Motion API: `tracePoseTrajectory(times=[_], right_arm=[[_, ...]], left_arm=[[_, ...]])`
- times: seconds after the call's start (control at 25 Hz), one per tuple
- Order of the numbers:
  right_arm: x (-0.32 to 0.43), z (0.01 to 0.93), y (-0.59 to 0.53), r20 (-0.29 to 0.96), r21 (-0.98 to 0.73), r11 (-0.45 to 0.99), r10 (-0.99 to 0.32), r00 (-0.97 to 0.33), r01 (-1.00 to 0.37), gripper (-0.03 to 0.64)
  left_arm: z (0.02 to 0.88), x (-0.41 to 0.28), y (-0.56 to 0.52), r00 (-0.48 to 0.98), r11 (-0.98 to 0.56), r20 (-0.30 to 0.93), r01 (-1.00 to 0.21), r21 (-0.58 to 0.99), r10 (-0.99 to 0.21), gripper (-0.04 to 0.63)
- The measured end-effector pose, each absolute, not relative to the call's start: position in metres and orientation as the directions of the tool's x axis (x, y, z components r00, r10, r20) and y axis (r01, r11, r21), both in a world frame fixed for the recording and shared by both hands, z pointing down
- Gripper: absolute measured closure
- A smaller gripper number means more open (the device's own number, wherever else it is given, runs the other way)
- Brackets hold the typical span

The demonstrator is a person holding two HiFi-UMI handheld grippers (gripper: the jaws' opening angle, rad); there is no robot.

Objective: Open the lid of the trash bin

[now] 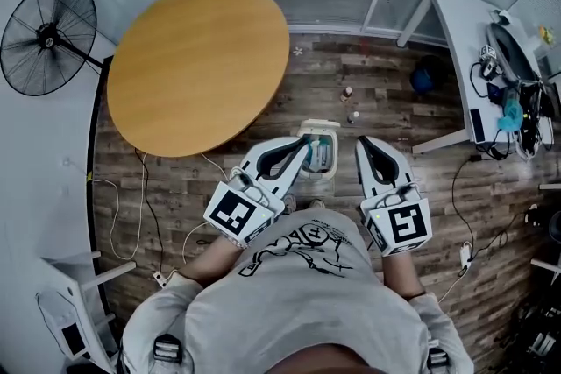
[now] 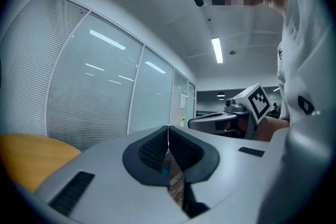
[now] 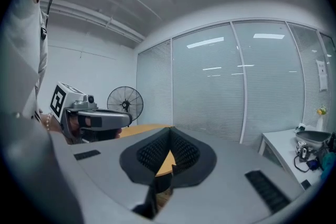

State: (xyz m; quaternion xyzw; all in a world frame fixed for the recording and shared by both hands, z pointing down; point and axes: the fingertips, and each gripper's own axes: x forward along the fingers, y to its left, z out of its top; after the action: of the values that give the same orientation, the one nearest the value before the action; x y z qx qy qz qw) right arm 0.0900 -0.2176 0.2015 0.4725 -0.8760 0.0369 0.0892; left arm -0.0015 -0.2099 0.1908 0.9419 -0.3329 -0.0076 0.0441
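Observation:
A small white trash bin (image 1: 321, 151) stands on the wooden floor just in front of my feet; something teal shows inside its rim, and I cannot tell how its lid stands. My left gripper (image 1: 306, 145) points down with its tip over the bin's left edge, jaws shut and empty. My right gripper (image 1: 362, 143) hangs just right of the bin, apart from it, also shut with nothing held. In the left gripper view the left gripper (image 2: 168, 131) has its pads pressed together. The right gripper view shows my right gripper (image 3: 169, 132) the same way. The bin does not show in either gripper view.
A round wooden table (image 1: 197, 66) stands at the back left of the bin, with a floor fan (image 1: 48, 38) beyond it. A white desk (image 1: 469, 48) with cables is at the right. Small bottles (image 1: 349, 94) and power cords (image 1: 131, 215) lie on the floor. A white chair (image 1: 74, 293) is at lower left.

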Motion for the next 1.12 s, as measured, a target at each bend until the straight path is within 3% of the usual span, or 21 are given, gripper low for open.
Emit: tracePoseTrajectory(times=[1.12], right_arm=[[0.101, 0.155, -0.206, 0.131, 0.02, 0.556, -0.825, -0.549, -0.831, 0.612]], left_arm=[[0.143, 0.007, -0.197, 0.766, -0.768, -0.055, -0.637, 0.071, -0.64, 0.575]])
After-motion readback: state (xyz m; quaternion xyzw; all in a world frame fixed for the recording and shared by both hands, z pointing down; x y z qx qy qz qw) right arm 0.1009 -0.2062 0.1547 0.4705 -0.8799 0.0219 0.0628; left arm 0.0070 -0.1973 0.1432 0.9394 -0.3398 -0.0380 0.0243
